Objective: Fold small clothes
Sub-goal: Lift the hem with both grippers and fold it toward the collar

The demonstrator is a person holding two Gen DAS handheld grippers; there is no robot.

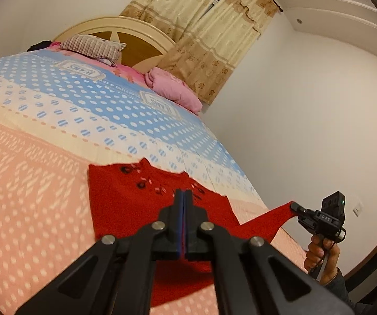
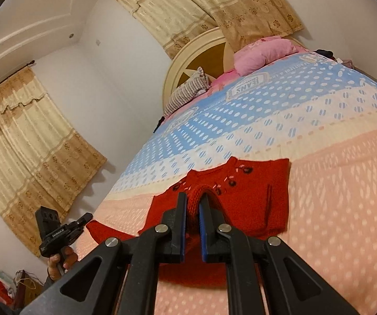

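In the left wrist view the left gripper [image 1: 184, 197] pinches thin cloth of the red sweater [image 1: 125, 197] lying on the bed [image 1: 44, 157], and in the right wrist view the right gripper [image 2: 192, 202] clamps its knitted edge, probably to lift one side over for a fold.
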